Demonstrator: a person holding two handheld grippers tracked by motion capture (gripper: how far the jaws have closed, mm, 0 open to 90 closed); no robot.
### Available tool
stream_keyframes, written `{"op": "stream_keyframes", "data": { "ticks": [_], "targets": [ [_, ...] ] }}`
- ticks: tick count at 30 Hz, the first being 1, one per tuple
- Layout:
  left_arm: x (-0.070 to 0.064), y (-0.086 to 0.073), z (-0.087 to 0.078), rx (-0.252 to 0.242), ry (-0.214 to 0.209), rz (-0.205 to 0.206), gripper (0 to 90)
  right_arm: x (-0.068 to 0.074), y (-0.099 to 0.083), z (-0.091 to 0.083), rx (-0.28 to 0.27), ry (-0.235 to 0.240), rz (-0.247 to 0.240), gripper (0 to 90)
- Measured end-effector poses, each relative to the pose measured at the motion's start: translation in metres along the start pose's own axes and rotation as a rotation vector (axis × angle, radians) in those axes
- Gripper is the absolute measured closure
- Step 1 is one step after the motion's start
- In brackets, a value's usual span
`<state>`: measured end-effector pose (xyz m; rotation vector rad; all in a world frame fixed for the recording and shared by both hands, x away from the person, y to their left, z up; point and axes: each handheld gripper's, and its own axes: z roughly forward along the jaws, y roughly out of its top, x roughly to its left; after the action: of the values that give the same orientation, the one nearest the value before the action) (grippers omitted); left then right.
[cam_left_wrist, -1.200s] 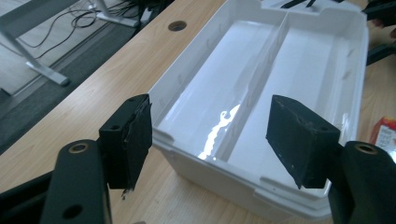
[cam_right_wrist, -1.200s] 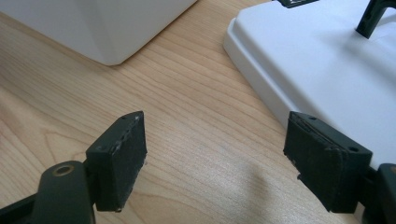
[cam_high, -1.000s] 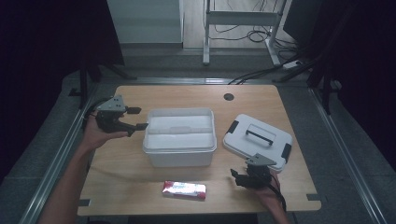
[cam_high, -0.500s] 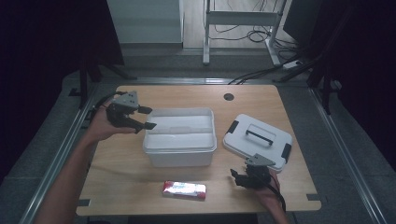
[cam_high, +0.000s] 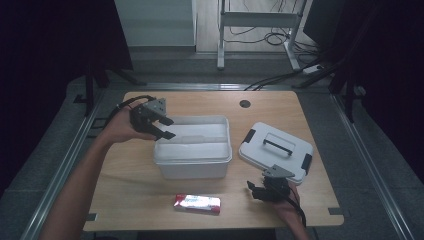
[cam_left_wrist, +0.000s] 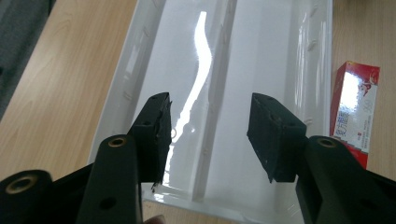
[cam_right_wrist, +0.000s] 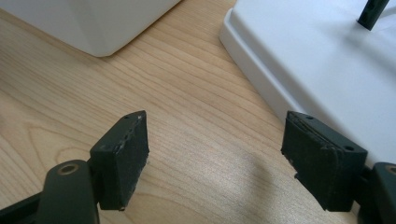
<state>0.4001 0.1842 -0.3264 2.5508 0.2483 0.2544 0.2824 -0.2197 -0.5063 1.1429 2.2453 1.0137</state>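
Left gripper (cam_high: 161, 123): hovering over the left end of the white box (cam_high: 192, 146), fingers (cam_left_wrist: 156, 135) spread wide and holding nothing.
Right gripper (cam_high: 260, 189): resting low near the table's (cam_high: 135, 192) front edge, fingers (cam_right_wrist: 122, 156) spread apart and empty, the lid (cam_high: 275, 151) lying just beyond them.
White box: sitting open straight ahead of and below the left fingers, with nothing inside it.
Red packet (cam_high: 197, 203): lying flat past the box's far wall as the left gripper is looking, well apart from both pairs of fingers.
Handling, box: probably light, stiff and glossy, so likely slippery; pinching a thin side wall at the rim is looking like the surest hold.
Handling, lid: likely light and rigid; its dark handle (cam_high: 276, 144) is offering the plainest grip.
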Motion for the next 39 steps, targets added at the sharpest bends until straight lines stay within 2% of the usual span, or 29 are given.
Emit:
{"op": "stream_keyframes", "data": {
  "ticks": [6, 14, 18, 22, 24, 29, 32, 39],
  "targets": [
    [0.002, 0.004, 0.006, 0.010, -0.026, 0.008, 54.7, -0.002, 0.000, -0.001, -0.002, 0.007, 0.009, 22.8],
    [0.004, 0.010, 0.007, 0.011, -0.038, 0.005, 56.4, -0.001, 0.000, -0.001, 0.000, 0.008, 0.009, 23.2],
    [0.005, 0.015, 0.013, 0.042, -0.058, 0.014, 57.7, -0.002, -0.001, 0.000, 0.000, 0.010, 0.007, 23.5],
    [0.006, 0.018, 0.017, 0.048, -0.070, 0.014, 59.6, -0.004, -0.002, -0.001, -0.005, 0.029, 0.013, 23.5],
    [0.006, 0.021, 0.022, 0.061, -0.079, 0.012, 60.1, -0.005, -0.002, -0.001, -0.004, 0.022, 0.015, 23.6],
    [0.006, 0.025, 0.026, 0.073, -0.083, 0.017, 60.9, -0.006, -0.002, -0.002, -0.004, 0.021, 0.017, 23.8],
    [0.007, 0.027, 0.030, 0.106, -0.083, 0.025, 61.6, -0.005, -0.002, -0.001, 0.001, 0.023, 0.014, 24.0],
    [0.007, 0.032, 0.034, 0.114, -0.090, 0.034, 62.2, -0.005, -0.003, 0.001, 0.005, 0.022, 0.010, 24.1]
  ]
}}
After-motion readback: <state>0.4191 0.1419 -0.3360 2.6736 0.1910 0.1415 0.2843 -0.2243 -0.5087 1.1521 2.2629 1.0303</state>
